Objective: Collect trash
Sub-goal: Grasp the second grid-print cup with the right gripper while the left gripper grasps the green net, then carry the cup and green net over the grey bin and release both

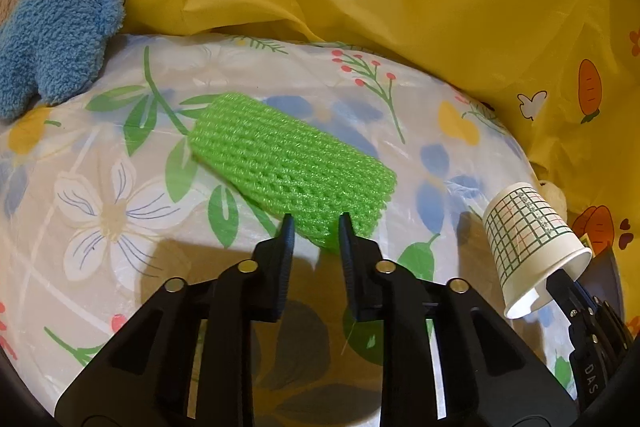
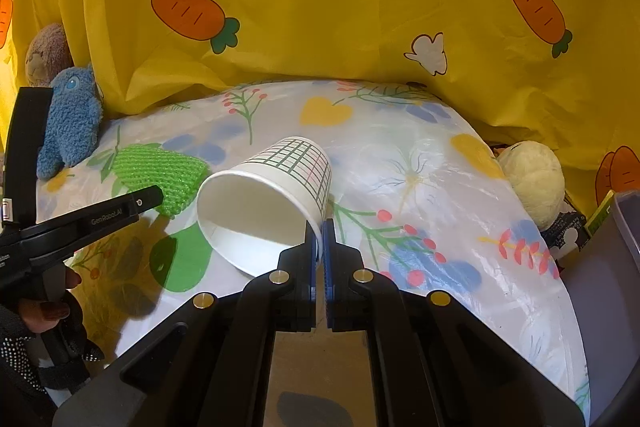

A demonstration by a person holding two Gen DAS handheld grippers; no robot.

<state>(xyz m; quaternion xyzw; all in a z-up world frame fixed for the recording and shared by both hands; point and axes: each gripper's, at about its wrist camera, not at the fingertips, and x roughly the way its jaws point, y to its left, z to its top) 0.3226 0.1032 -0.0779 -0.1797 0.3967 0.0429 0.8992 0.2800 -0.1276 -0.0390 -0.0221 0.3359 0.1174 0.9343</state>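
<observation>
On the flowered table cover point(image 1: 120, 267), the green foam net point(image 1: 292, 163) lies between your left gripper point(image 1: 316, 227) fingers, which stand apart. It looks light and soft; squeeze its near end gently. Your right gripper point(image 2: 320, 239) pinches the thin paper cup point(image 2: 266, 203) rim.

We see a glossy, crinkled plastic sheet point(image 1: 120, 131) printed with flowers over the surface, catching white glare. The green net sleeve point(image 1: 292, 167) looks like soft foam mesh, open-weave and matt. The paper cup point(image 2: 272, 199) is smooth, with a printed grid outside and a plain white inside. The blue plush toy point(image 1: 52, 39) is shaggy, fuzzy cloth; the cream plush point(image 2: 532, 179) looks nubbly. The yellow carrot-print backdrop point(image 2: 320, 7) is thin, creased sheet with a slight sheen. Our fingers point(image 1: 286, 239) are matt black ribbed plastic with shiny metal rivets point(image 1: 247, 266).
</observation>
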